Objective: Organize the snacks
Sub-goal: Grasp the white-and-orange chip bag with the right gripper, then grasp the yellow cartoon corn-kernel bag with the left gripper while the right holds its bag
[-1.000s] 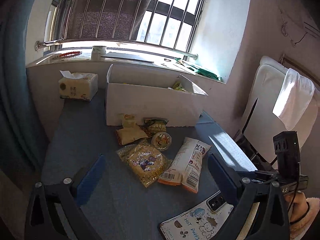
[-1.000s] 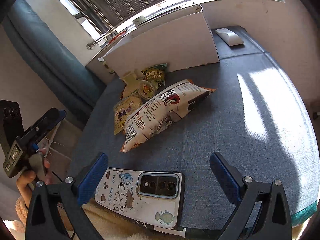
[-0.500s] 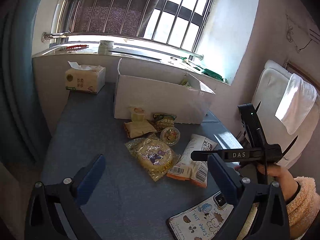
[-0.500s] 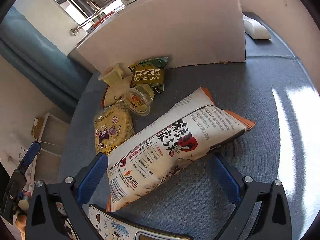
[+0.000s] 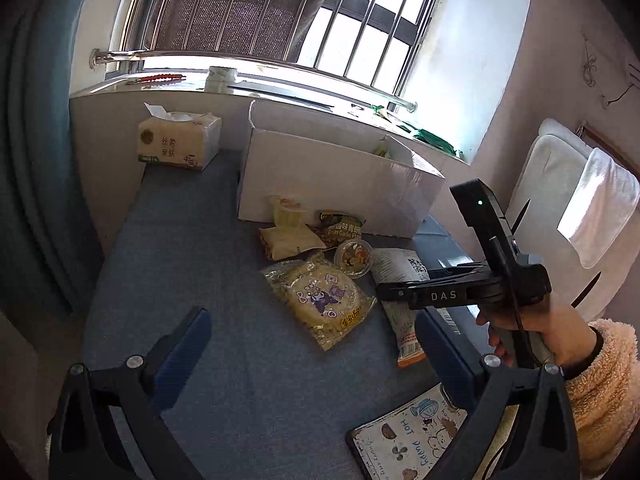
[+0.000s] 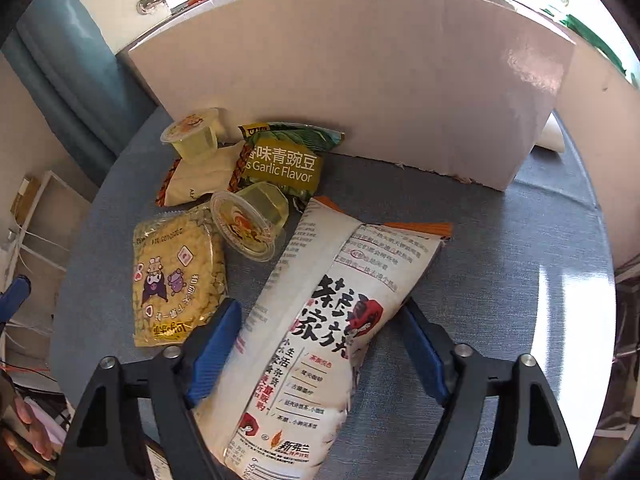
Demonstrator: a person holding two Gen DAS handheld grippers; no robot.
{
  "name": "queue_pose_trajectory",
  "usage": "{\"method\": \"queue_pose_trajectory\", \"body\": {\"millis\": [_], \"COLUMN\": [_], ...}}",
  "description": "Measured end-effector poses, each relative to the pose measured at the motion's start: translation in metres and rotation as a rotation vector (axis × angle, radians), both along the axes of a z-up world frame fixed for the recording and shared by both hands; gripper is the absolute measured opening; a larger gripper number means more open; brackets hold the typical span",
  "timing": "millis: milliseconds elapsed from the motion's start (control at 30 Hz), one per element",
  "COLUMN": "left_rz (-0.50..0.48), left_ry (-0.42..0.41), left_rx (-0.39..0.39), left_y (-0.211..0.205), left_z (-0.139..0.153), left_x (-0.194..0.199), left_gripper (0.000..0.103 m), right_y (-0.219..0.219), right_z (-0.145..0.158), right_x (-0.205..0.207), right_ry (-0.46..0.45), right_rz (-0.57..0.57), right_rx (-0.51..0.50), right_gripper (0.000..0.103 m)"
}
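Observation:
Snacks lie on the blue table in front of a white cardboard box (image 5: 340, 184) (image 6: 360, 80). A long white snack bag (image 6: 320, 328) (image 5: 400, 280) lies between the open jaws of my right gripper (image 6: 320, 344); I cannot tell if the pads touch it. Beside it are a yellow cartoon-print bag (image 6: 176, 276) (image 5: 320, 300), two jelly cups (image 6: 248, 220) (image 6: 196, 136), a green garlic pea packet (image 6: 280, 160) and a beige packet (image 6: 192, 184). My left gripper (image 5: 316, 356) is open and empty, back from the pile. The right gripper's body (image 5: 472, 292) shows in the left wrist view.
A tissue pack (image 5: 178, 144) stands at the back left by the windowsill. A phone in a cartoon case (image 5: 408, 436) lies at the table's front edge. A white chair with a towel (image 5: 592, 208) is to the right. A snack shows inside the box (image 5: 380, 148).
My right gripper has moved forward over the table until its open jaws straddle the long white bag. The left gripper has shifted slightly; the snacks have not moved.

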State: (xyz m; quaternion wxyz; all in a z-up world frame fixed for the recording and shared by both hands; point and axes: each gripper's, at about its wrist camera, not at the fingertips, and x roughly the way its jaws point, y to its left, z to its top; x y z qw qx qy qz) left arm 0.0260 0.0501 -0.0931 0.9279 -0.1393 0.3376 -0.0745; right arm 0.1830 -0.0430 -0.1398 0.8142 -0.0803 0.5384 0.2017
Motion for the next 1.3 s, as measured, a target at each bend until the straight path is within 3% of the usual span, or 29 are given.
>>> {"method": "queue_pose_trajectory", "body": {"millis": [67,133,267,467,700,800,933,1033,1100,1167,1300], "left_rz": [-0.010,-0.021,-0.040,-0.036,0.056,0.068,0.049,0.011,0.007,-0.002,-0.011], "left_ry": [0.023,0.058,0.151,0.240,0.391,0.393,0.380,0.350,0.319,0.323,0.253], "left_rx": [0.000,0.001,0.009,0.128,0.076,0.206,0.290,0.300,0.296,0.275,0.221], "left_y": [-0.003,-0.008,-0.017,-0.037,-0.056,-0.074,-0.086,-0.087,-0.080,-0.072,-0.058], "left_z": [-0.004,-0.010,-0.026,-0.043,-0.060,-0.066,-0.070,-0.068,-0.061,-0.059,-0.041], "left_x": [0.005,0.011,0.032,0.076,0.130,0.142,0.146,0.142,0.133,0.126,0.102], "left_gripper": [0.103,0.103,0.103,0.103,0.103,0.103,0.103,0.099,0.076,0.076,0.076], "right_y": [-0.005,-0.016,-0.044,-0.074,-0.085,-0.089,-0.093,-0.096,-0.095,-0.094,-0.092], "right_z": [0.003,0.007,0.020,0.046,0.054,0.049,0.045,0.044,0.043,0.042,0.043], "right_x": [-0.008,-0.014,-0.033,-0.067,-0.081,-0.078,-0.074,-0.075,-0.077,-0.078,-0.079], "right_ry": [-0.009,-0.013,-0.038,-0.093,-0.120,-0.114,-0.111,-0.112,-0.116,-0.113,-0.122], "right_rz": [0.022,0.017,-0.021,-0.053,-0.071,-0.079,-0.087,-0.091,-0.090,-0.086,-0.080], "right_rx": [0.023,0.062,0.141,0.254,0.292,0.308,0.314,0.327,0.322,0.326,0.334], "right_gripper": [0.043,0.040,0.039,0.039,0.039,0.039,0.040,0.040,0.040,0.040,0.040]}}
